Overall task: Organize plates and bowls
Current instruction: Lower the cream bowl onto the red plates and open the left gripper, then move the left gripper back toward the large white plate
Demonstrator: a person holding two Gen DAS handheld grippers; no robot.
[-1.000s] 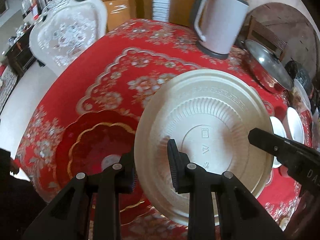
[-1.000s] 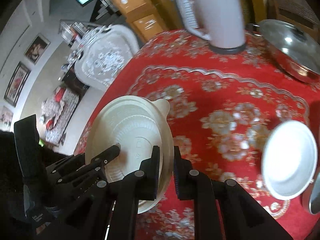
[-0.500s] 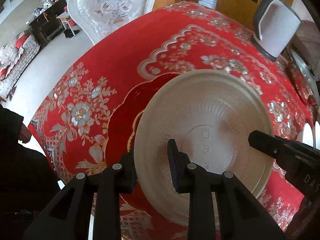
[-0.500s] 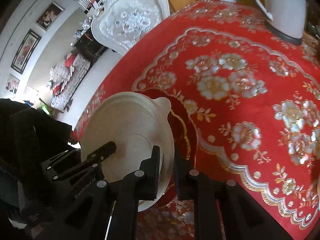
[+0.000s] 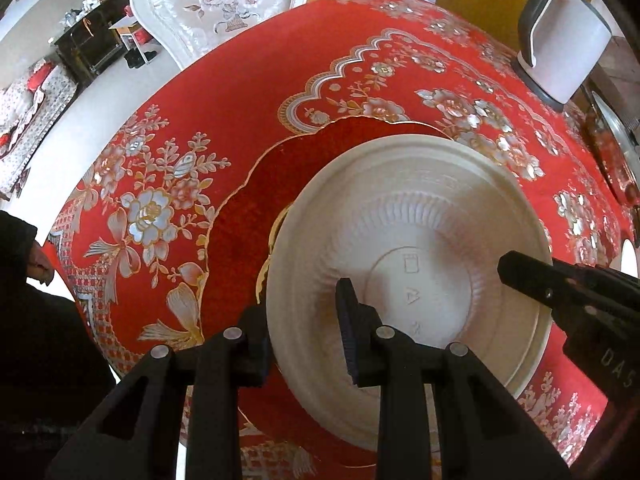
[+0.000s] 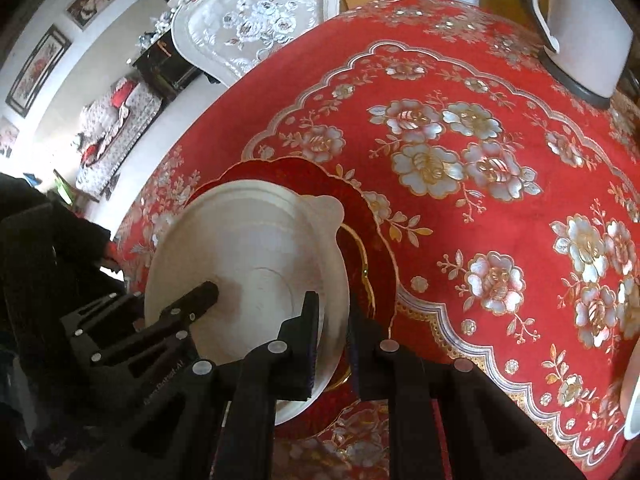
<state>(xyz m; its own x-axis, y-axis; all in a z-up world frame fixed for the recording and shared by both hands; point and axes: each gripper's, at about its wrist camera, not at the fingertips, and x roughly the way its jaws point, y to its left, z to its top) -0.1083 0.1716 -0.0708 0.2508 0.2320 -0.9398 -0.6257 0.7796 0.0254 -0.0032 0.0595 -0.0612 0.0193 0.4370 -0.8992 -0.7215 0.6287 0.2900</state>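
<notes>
A: While both grippers have the cream disposable plate (image 5: pixel 404 236) by its rim, what's the thing to get right?

B: Centring it. The plate sits above the red scalloped plate (image 5: pixel 248 216) with the gold edge, which lies flat on the red floral tablecloth (image 6: pixel 460 184) near the table's front edge. I'd judge the step as setting the cream one down onto the red one to stack them.

A: How are the jaws standing?

B: The left gripper (image 5: pixel 306 340) has one finger outside the rim and one inside the well, pinching the wall on the near side. The right gripper (image 6: pixel 332 344) is closed on the opposite edge the same way, rim between its fingers. Whether the plate already touches the red one, I cannot tell from either wrist view.

A: So lower both together?

B: Yes, level. Thin moulded stuff like this probably flexes if one side leads. Its small tab (image 6: pixel 326 208) points away toward the table's middle; it needn't line up with anything.

A: Any risks?

B: The outer fingers go under the rim, so they'd likely meet the red plate first. Ease off the pinch just before that, then draw each gripper outward, well apart from the white kettle (image 5: pixel 564 44).
</notes>
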